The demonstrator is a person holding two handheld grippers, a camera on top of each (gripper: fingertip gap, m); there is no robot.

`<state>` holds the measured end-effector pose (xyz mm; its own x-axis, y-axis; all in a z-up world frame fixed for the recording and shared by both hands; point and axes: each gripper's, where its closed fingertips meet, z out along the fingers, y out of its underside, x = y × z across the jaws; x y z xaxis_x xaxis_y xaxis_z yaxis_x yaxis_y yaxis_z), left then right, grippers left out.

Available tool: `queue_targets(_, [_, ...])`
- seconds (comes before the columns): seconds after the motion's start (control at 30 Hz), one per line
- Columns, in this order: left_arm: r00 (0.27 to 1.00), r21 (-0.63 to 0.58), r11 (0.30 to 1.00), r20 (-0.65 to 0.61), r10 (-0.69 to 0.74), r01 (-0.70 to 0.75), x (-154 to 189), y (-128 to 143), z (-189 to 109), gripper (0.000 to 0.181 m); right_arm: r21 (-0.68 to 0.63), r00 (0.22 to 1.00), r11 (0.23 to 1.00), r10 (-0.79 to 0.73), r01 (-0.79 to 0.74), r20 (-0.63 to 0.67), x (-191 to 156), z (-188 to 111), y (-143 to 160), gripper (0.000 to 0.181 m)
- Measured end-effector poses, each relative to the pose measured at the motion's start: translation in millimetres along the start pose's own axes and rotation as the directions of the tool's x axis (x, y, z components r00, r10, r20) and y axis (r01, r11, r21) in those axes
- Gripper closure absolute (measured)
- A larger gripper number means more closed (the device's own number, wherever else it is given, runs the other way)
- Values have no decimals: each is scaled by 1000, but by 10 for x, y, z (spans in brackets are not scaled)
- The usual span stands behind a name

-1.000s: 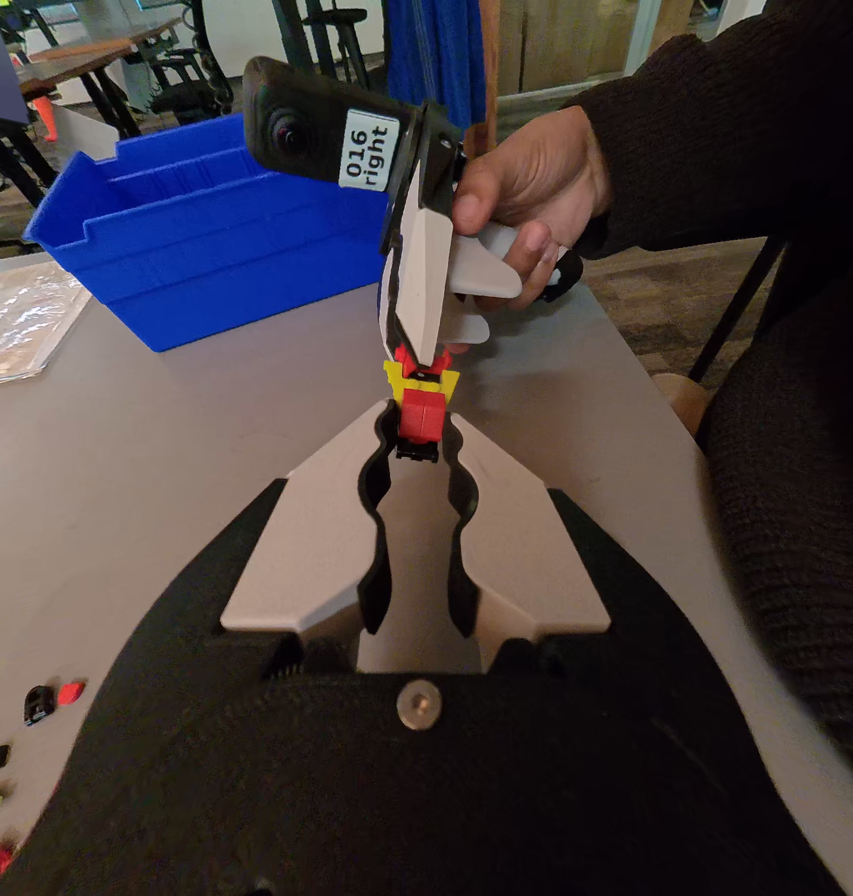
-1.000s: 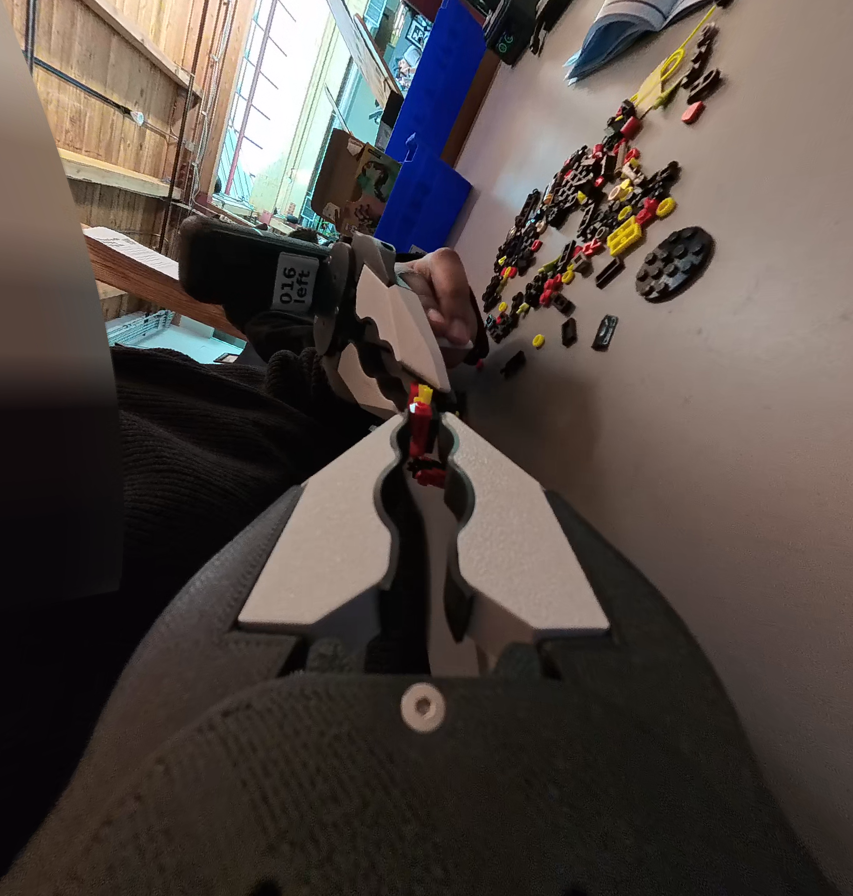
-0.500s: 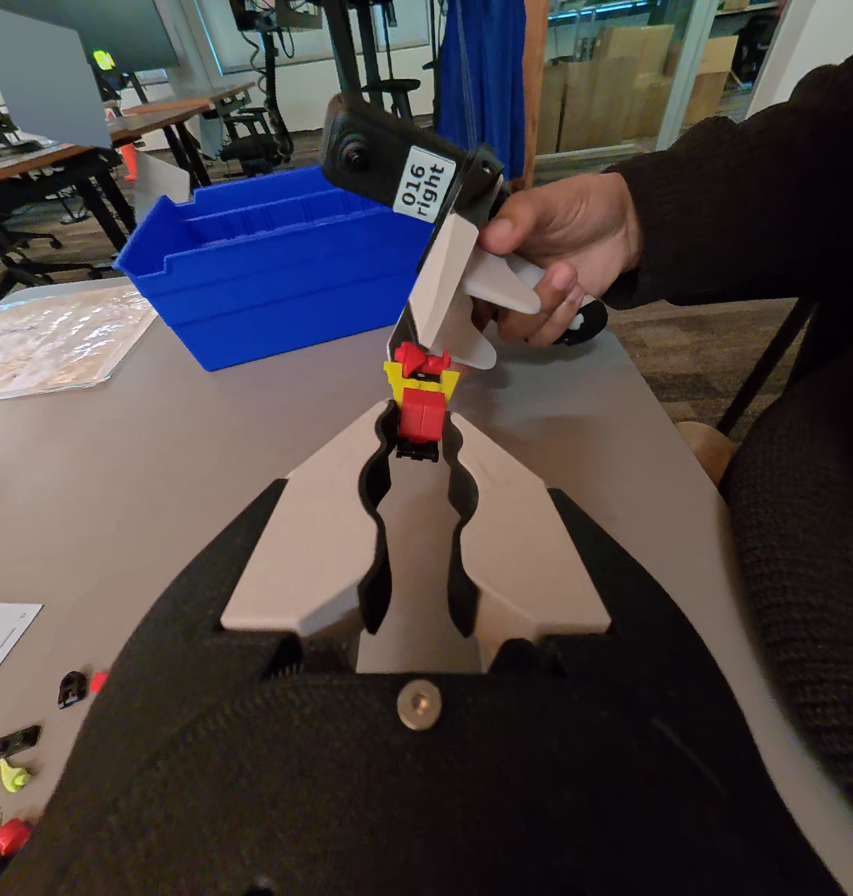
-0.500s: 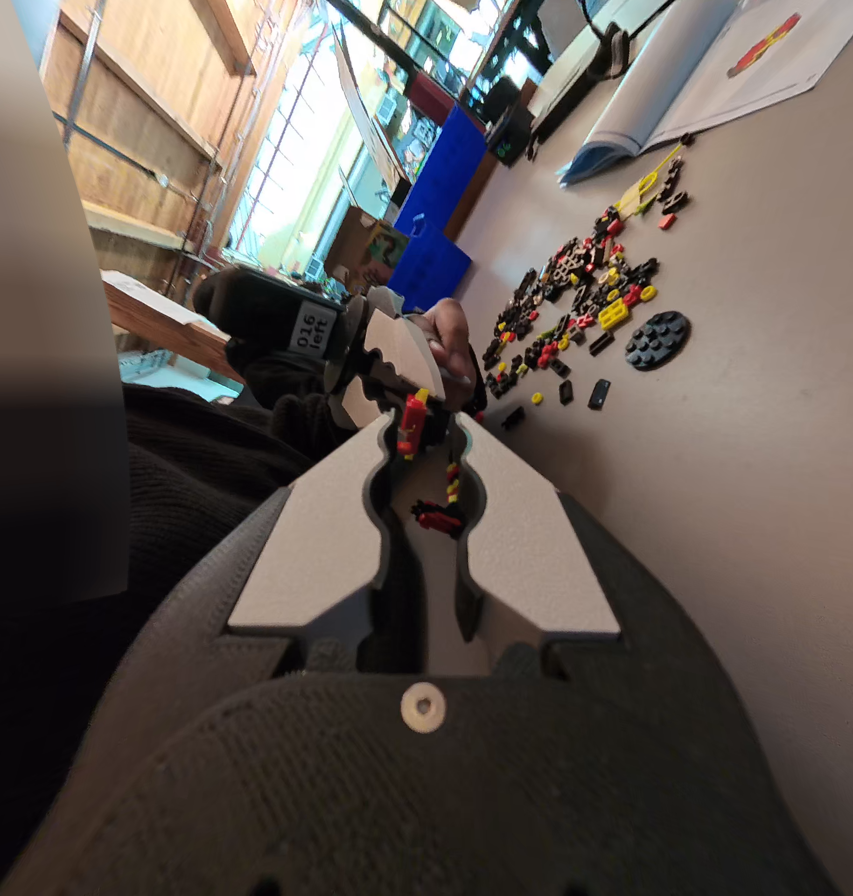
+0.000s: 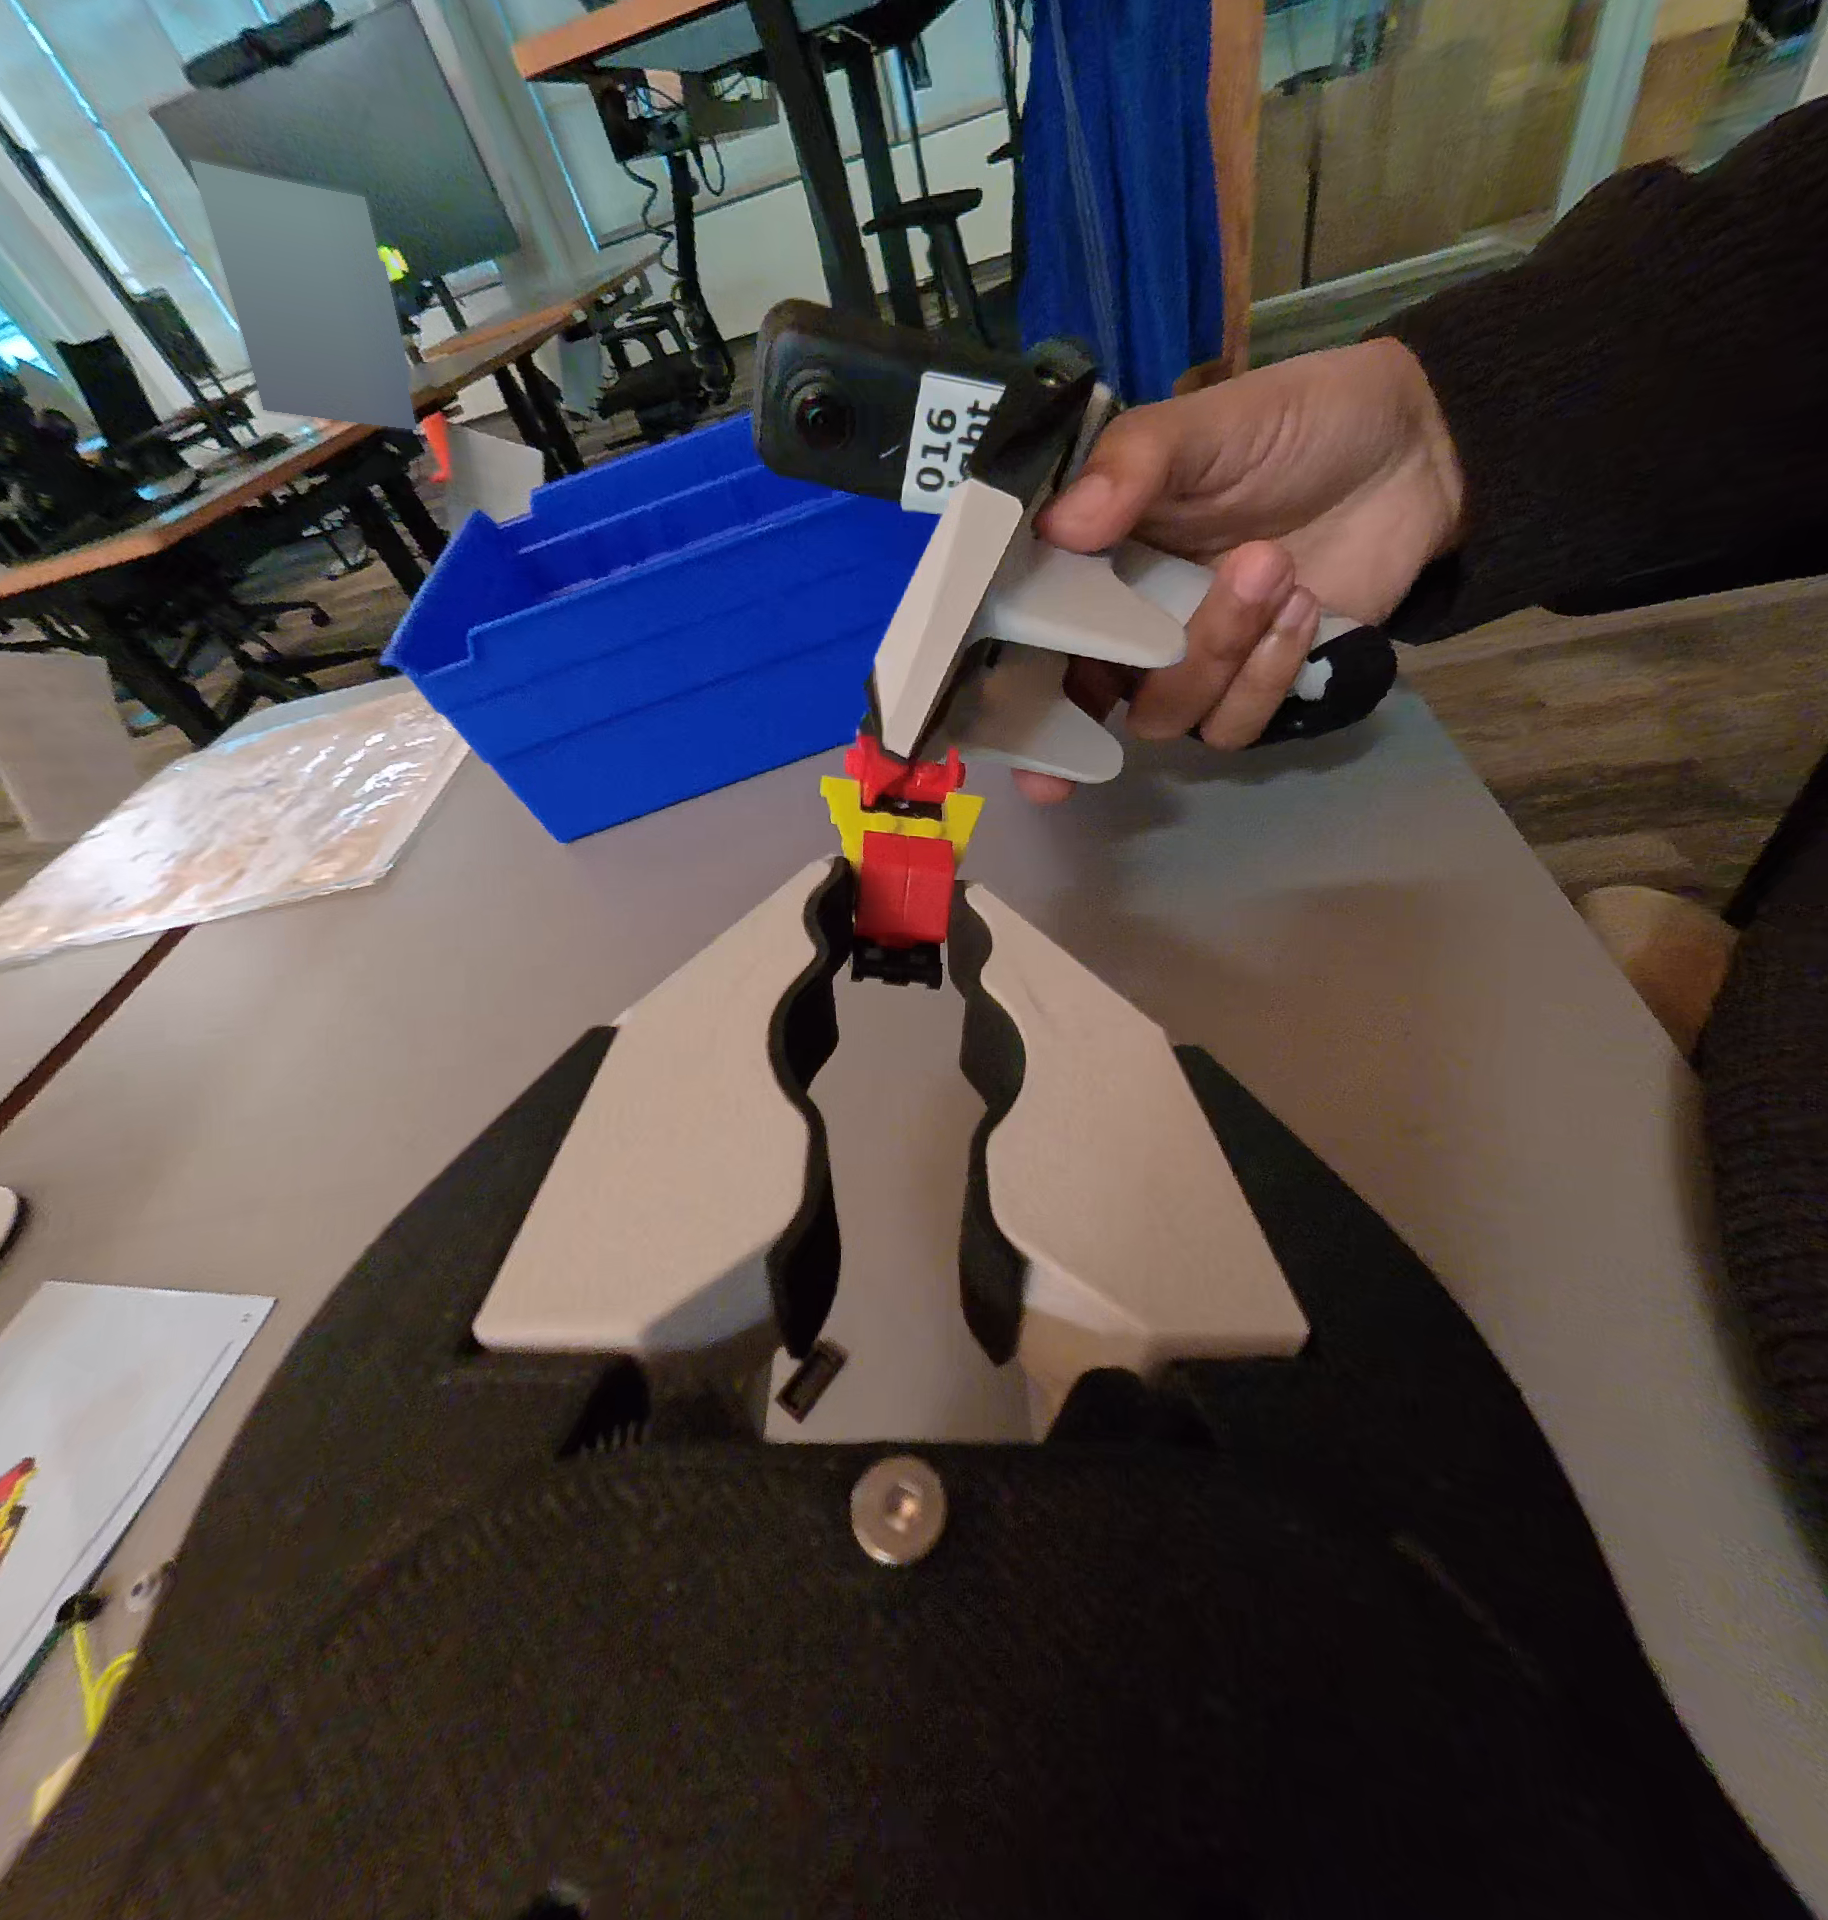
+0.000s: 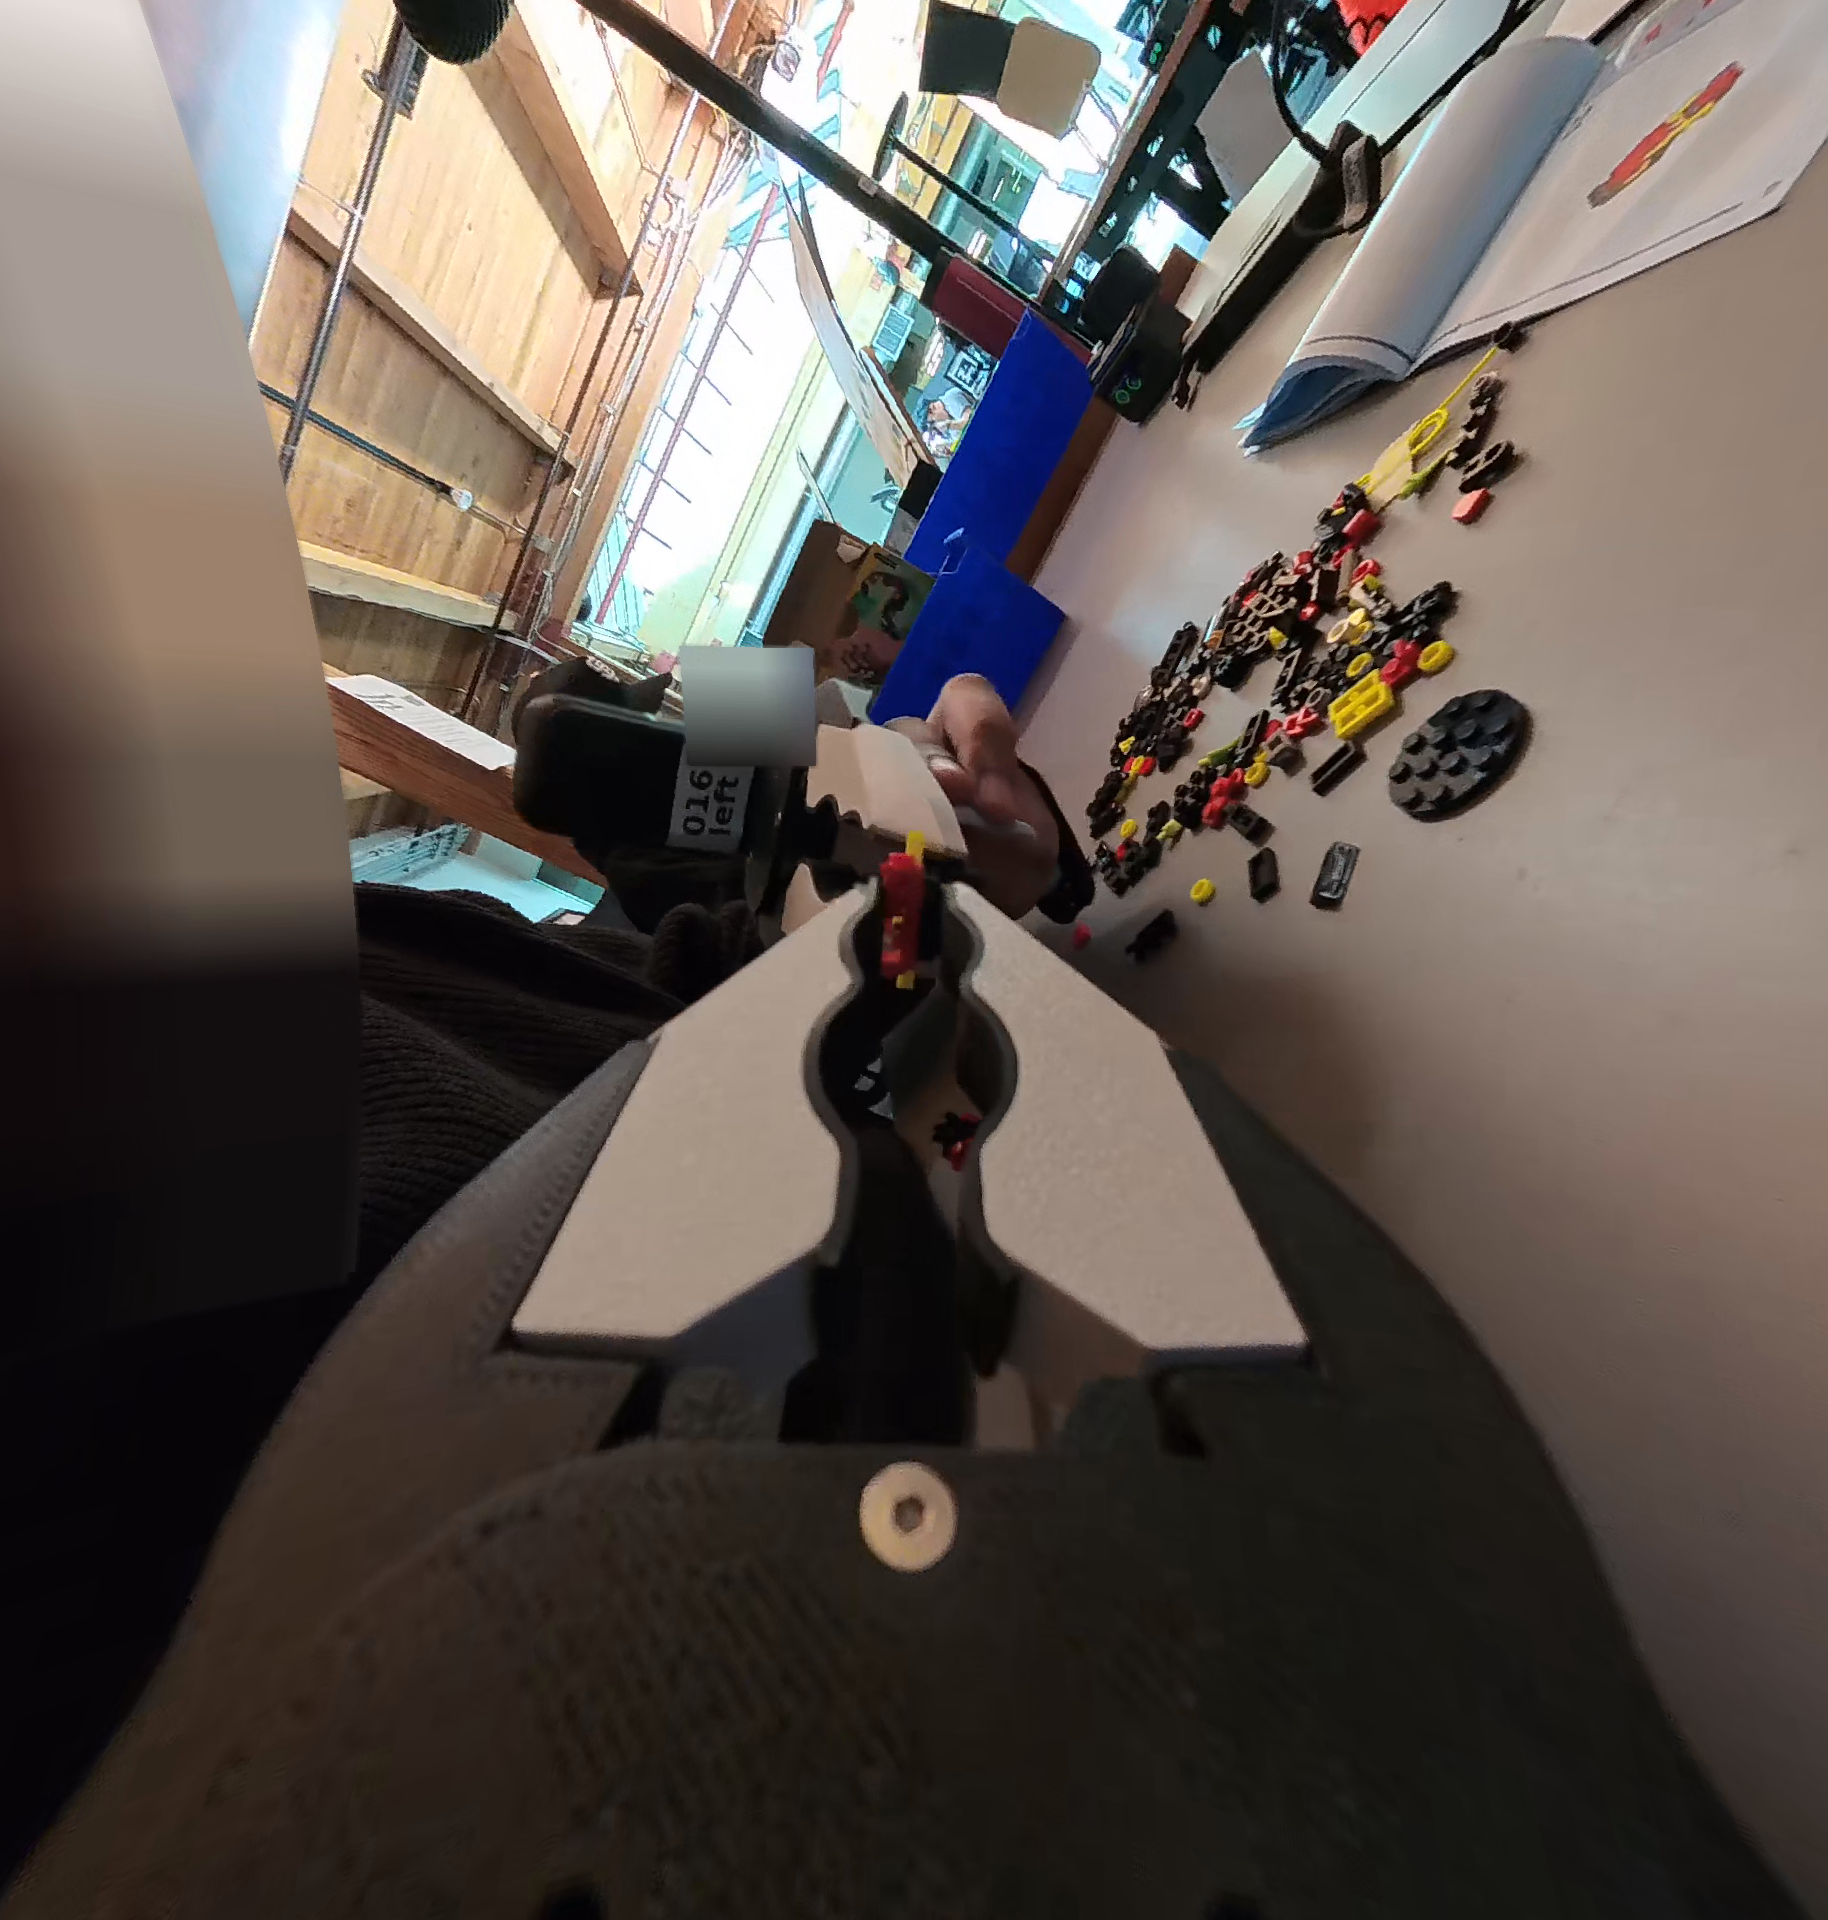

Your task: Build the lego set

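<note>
red-yellow-black lego assembly [image 5: 902, 883], upright, held aloft

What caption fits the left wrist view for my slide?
Left gripper clamps a red, yellow and black lego assembly while the right gripper touches its top, blue bin behind.

Your left gripper [image 5: 897, 914] points forward above the worktop, jaws narrowed to a small gap with something clamped between the tips. Your right gripper [image 5: 905, 743] angles down from the right, tips nearly together just above the left one's tips, your right hand [image 5: 1253, 520] wrapped around its handle.
</note>
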<state>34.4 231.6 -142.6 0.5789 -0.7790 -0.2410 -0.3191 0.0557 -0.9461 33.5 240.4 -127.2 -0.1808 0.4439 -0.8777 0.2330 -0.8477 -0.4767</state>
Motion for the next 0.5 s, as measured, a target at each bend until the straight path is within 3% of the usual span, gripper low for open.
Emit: queue_targets(0.5, [996, -21, 997, 47, 75, -74, 0, -16, 20, 166, 6, 999, 999, -35, 35, -19, -11, -12, -7, 173])
